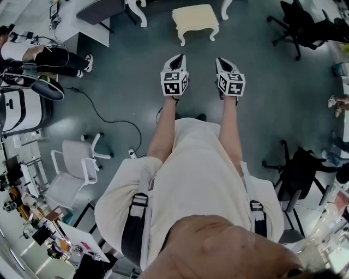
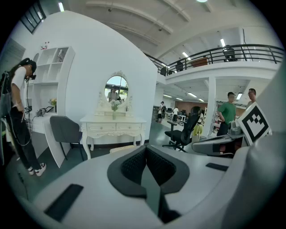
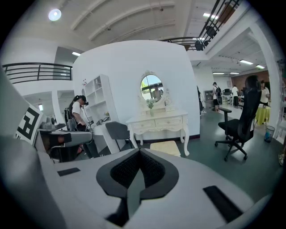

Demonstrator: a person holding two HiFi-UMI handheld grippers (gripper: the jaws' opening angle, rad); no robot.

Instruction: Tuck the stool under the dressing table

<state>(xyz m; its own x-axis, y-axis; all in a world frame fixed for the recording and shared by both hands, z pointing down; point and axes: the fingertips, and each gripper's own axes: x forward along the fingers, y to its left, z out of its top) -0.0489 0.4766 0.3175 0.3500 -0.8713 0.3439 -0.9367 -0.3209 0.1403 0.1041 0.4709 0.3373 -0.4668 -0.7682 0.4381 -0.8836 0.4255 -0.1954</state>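
The cream stool (image 1: 195, 20) stands on the grey-green floor ahead of me, in front of the white dressing table, whose curved legs (image 1: 139, 12) show at the top edge. My left gripper (image 1: 175, 61) and right gripper (image 1: 224, 64) are held side by side at arm's length, short of the stool and apart from it. Both are shut with nothing between the jaws. The left gripper view shows the dressing table (image 2: 112, 126) with its oval mirror, and the stool top (image 2: 123, 149) just over the gripper (image 2: 145, 150). In the right gripper view the stool (image 3: 165, 146) sits before the table (image 3: 156, 123), beyond the gripper (image 3: 140, 152).
A grey chair (image 1: 101, 10) stands left of the dressing table beside a white desk. A black office chair (image 1: 297, 22) is at the far right and a white chair (image 1: 73, 169) at my left. A cable (image 1: 103, 117) runs across the floor. A person (image 2: 20, 112) stands at the left.
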